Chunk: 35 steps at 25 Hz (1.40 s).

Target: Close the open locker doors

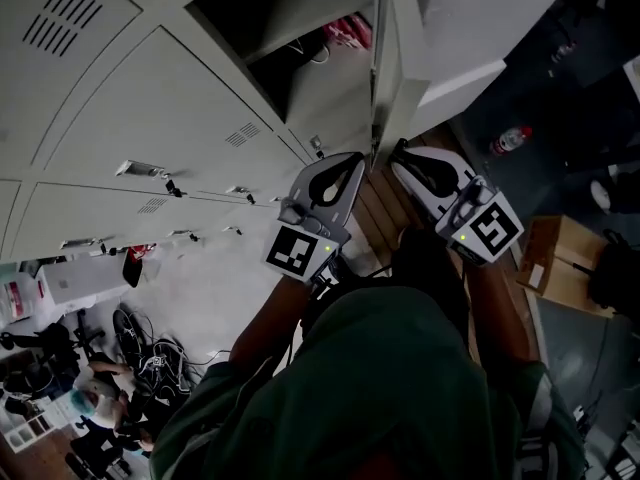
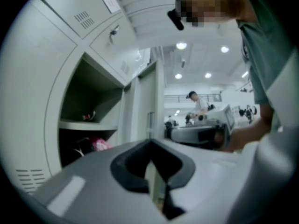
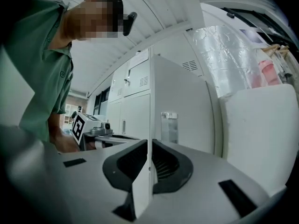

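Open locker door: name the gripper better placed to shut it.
Right, probably. The right gripper is on the open locker door's outer side, away from the compartment, so a push closes it; the left gripper is on the compartment side.

Both arms reached forward and down, side by side (green sleeves, forearms bare). The left gripper (image 1: pixel 352 163) and the right gripper (image 1: pixel 402 153) pointed the same way, tips near each other, each with its jaws pinched on the locker door's (image 3: pixel 180 97) edge.
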### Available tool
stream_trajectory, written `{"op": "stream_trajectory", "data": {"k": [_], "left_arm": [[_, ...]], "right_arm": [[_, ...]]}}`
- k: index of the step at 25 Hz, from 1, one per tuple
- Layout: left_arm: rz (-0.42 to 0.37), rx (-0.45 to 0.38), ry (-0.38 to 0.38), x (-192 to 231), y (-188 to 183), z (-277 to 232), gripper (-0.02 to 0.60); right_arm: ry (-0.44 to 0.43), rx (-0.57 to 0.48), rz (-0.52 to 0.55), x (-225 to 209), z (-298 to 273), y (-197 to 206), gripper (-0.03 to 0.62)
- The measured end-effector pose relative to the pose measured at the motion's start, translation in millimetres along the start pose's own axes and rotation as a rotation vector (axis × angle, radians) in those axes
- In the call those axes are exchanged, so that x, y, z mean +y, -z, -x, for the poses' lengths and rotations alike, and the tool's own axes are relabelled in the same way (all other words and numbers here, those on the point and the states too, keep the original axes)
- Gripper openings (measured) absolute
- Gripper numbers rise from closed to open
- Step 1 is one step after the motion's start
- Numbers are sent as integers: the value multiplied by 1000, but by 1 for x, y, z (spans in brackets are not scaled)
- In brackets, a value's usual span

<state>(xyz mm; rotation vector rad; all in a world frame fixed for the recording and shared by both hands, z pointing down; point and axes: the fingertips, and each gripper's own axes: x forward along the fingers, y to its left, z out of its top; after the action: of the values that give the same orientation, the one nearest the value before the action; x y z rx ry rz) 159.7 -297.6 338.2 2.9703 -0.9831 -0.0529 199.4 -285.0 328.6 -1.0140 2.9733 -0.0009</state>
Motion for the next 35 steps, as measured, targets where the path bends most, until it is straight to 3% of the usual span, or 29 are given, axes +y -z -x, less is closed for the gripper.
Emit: {"op": "stream_trajectory", "data": {"k": [5,13,35], "left_arm": [[-23,-20,-48,32,-8,40,-2],[-60,-49,-105,78,-22,80,-2],[-21,-39,-140,153,-14,73,-2]], "right_arm": [[10,22,51,18,-42,-1,21],[83,79,103,10,-100,6,21],[111,117,78,-20,-185,18,21]]}}
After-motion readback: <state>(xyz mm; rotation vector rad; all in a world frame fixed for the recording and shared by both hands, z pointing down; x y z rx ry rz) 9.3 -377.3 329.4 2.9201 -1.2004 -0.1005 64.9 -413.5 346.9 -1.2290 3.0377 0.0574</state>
